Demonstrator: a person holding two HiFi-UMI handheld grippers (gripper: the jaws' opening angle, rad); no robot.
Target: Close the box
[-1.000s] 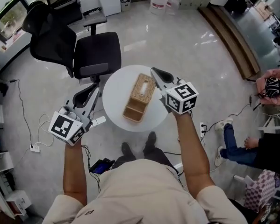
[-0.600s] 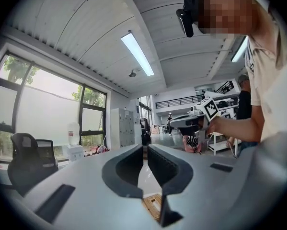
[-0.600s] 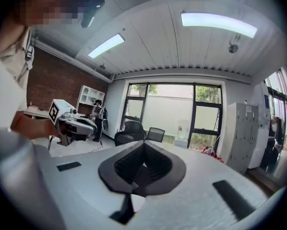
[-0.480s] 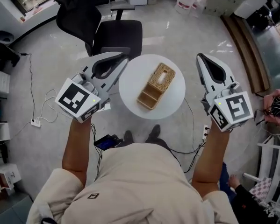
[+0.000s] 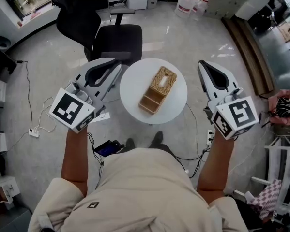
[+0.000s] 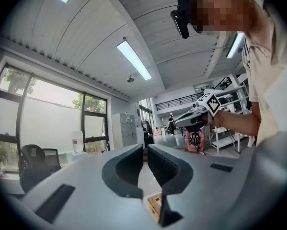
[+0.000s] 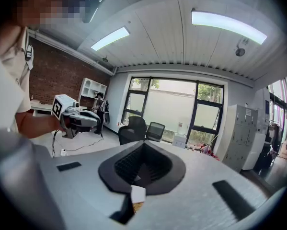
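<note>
So where's the box (image 5: 157, 90) sitting right now?

On the round white table (image 5: 135, 79), roughly in the middle and lying diagonally. From my head view, the far half is woven with a pale slot in its top. The near half is a smoother tan panel with a rim. I can't tell from up here whether that near part is a lid lying open or an open compartment.

And your two tools?

Both are off the box, one on each side of the table, and neither touches anything. I'm holding the left gripper (image 6: 145, 151) just beside the table's left edge, with its tips aimed toward the far right. In its own view the two ribbed pads stand together with only a hairline slit between them. Nothing is in that slit, and a corner of the box shows below the jaws. The right gripper (image 7: 143, 147) is past the table's right edge, out over the floor and well apart from the box. Its fingers are pressed together too, and they are empty.

Anything else nearby?

A black office chair (image 5: 113, 37) stands just beyond the table on the far side. Cables trail across the floor to my left. A seated person's hands (image 5: 282, 105) show at the right edge, well clear of me.
</note>
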